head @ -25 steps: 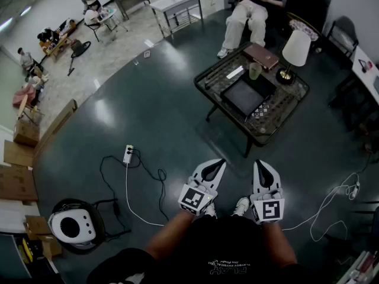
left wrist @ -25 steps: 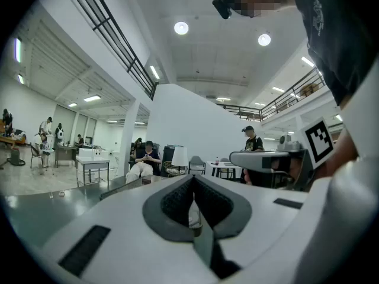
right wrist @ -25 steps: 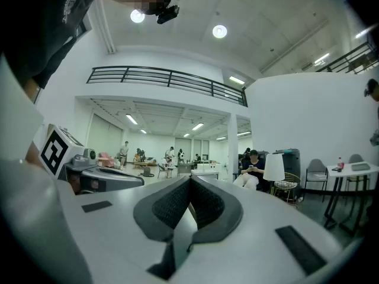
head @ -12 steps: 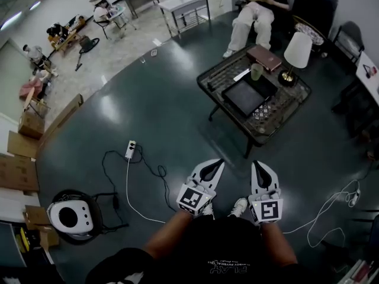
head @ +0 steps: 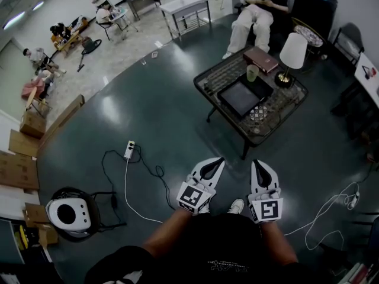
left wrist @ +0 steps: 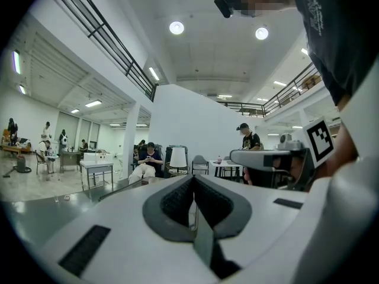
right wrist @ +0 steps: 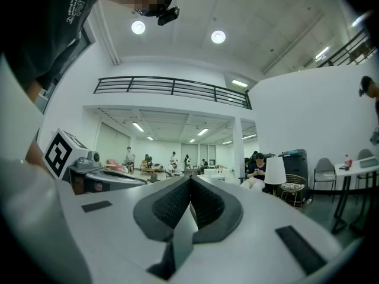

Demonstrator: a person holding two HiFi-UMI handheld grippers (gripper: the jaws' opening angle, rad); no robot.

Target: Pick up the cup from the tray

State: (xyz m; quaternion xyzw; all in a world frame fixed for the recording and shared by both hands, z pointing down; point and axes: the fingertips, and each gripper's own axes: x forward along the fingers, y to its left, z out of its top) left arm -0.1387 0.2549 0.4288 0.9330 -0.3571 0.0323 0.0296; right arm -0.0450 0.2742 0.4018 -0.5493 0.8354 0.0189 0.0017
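Closed jaws on the left gripper (head: 219,160), pads meeting edge to edge with nothing between; same reading in the left gripper view (left wrist: 193,188). Closed jaws too on the right gripper (head: 259,163), empty, pads together in its own view (right wrist: 189,188). Both side by side low in the head view, pointing toward 12 o'clock, level over the dark glossy floor (head: 148,117).

Well apart from them, at about 1 o'clock: a low glass tabletop (head: 269,120) on dark legs. On it a dark square tray (head: 240,98), bare inside. Pale green cup (head: 252,72) upright at the tray's 12 o'clock corner; on the tray's rim or just beside it, not clear from here. Brown book (head: 262,58) just past the cup at 1 o'clock, white-shaded lamp (head: 292,51) at the tray's 2 o'clock. Seated person (head: 256,15) beyond the tabletop at 12 o'clock.

On the floor at the grippers' 10 o'clock, a white power strip (head: 129,149) with trailing cable (head: 126,188); at 8 o'clock, a round white machine (head: 66,215).
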